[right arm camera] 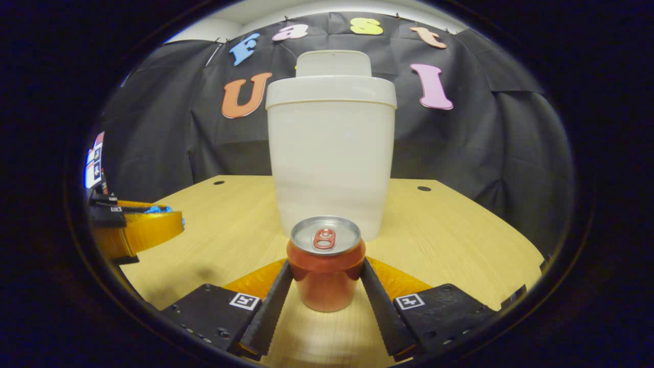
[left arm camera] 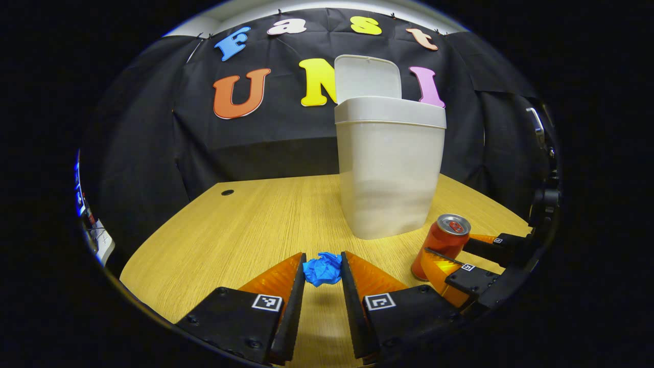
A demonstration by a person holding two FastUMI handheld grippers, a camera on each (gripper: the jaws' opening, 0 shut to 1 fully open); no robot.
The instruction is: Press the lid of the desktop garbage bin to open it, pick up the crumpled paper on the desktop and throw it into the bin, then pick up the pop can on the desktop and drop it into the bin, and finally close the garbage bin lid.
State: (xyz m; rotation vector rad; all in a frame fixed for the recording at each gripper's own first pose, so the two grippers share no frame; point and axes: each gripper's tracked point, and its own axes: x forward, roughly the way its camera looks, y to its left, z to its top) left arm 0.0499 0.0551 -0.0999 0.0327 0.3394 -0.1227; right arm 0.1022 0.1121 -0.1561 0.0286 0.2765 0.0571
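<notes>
The white desktop bin (left arm camera: 388, 174) (right arm camera: 331, 153) stands on the wooden table with its lid (left arm camera: 367, 76) (right arm camera: 333, 63) flipped up. A blue crumpled paper (left arm camera: 322, 268) sits low over the table between the tips of my left gripper (left arm camera: 323, 270), and both fingers touch it. The left gripper (right arm camera: 153, 217) also appears at the far left of the right gripper view, with a bit of blue paper (right arm camera: 157, 209) showing in it. The red pop can (right arm camera: 326, 271) (left arm camera: 440, 246) stands upright in front of the bin, with my right gripper (right arm camera: 327, 268) (left arm camera: 460, 253) closed against both its sides.
The wooden table (left arm camera: 245, 230) (right arm camera: 449, 230) has small round holes (left arm camera: 227, 192) (right arm camera: 423, 188) near its back edge. Black cloth hangs close behind the bin. The can stands right of the paper, and both lie near the table's front.
</notes>
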